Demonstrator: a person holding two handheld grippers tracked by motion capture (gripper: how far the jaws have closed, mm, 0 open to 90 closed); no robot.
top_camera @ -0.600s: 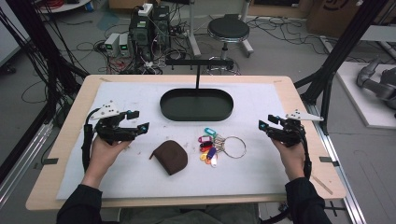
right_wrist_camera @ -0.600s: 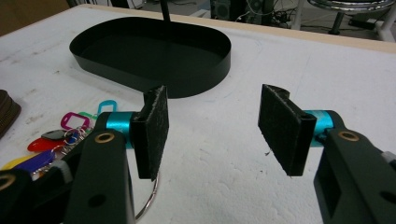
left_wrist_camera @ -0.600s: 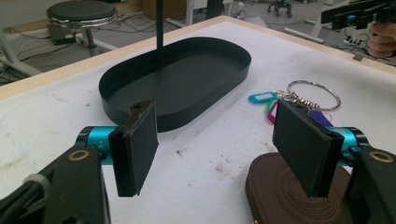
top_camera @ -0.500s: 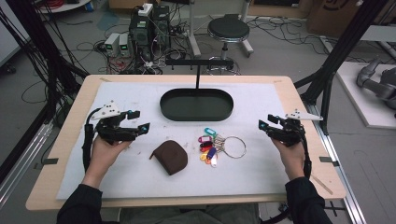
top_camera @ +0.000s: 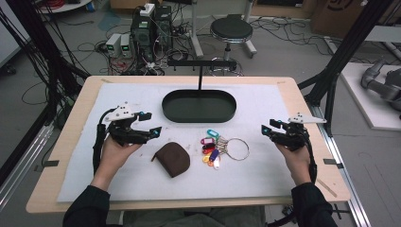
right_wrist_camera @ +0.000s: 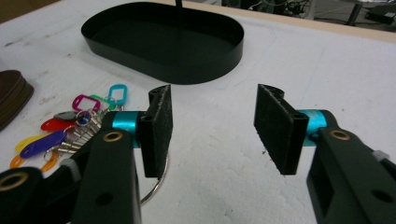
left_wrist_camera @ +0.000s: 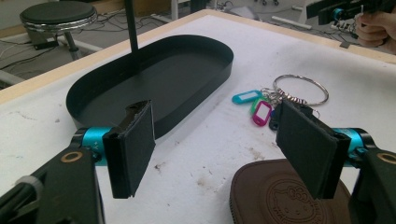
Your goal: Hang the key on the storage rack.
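- A black oval metal tray (top_camera: 199, 106) is sitting at the table's middle, holding nothing but its upright post.
- The left gripper (top_camera: 150, 124) is hovering left of the tray, jaws wide apart, gripping nothing.
- The right gripper (top_camera: 265, 128) is hovering right of it, likewise gaping and empty.
- One brown rounded leather pouch (top_camera: 172, 158) and one ring of coloured key tags (top_camera: 220, 145) are lying just in front of the tray.
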